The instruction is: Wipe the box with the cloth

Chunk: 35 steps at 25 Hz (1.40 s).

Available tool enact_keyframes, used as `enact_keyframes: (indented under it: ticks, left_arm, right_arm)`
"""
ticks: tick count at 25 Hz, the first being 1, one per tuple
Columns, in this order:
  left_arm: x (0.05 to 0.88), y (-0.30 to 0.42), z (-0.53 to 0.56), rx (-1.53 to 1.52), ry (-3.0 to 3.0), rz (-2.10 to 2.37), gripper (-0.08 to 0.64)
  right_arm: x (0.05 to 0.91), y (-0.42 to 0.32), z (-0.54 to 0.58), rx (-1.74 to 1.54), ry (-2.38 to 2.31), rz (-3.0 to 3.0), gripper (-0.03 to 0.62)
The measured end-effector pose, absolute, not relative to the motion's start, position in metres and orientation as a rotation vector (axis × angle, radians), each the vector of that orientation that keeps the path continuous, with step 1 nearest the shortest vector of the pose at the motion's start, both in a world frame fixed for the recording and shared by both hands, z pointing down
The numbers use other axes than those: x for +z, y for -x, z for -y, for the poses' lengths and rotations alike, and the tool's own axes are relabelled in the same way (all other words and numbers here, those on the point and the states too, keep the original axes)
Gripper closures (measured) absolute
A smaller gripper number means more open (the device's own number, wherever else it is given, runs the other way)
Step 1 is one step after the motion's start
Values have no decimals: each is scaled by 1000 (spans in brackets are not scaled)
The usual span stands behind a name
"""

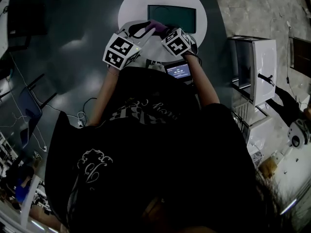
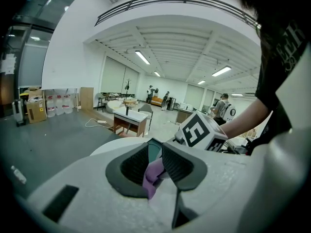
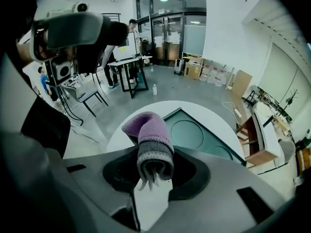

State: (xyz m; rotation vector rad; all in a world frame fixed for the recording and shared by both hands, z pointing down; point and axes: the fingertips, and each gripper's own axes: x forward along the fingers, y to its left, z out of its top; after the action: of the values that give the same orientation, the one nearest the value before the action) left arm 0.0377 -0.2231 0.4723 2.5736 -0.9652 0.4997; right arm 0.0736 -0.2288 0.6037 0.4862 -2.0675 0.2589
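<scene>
Clamping one end of the purple cloth (image 2: 152,175) tight in the left gripper (image 2: 156,160), its grey-striped end in the right gripper (image 3: 154,173). Holding it stretched between both, at the 6 o'clock edge of the dark green box (image 1: 171,17) lying flat on the round white table (image 1: 130,6).

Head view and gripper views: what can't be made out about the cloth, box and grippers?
Cloth: full size; bunched in both grippers, only a purple scrap shows in the head view.
Box: near edge, hidden by the cloth and right gripper in the right gripper view; past the left gripper, only a sliver shows.
Screen text: too small, head view.
</scene>
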Motion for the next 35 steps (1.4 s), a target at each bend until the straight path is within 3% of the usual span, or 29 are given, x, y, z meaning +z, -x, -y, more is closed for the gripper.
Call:
enact_keyframes:
  ticks: [24, 35]
  left_arm:
    - [458, -91, 194, 476, -2630, 904, 471]
    - [469, -90, 171, 499, -2595, 978, 471]
  right_arm:
    - [594, -242, 233, 381, -871, 1870, 469]
    - [579, -239, 220, 325, -787, 1949, 469]
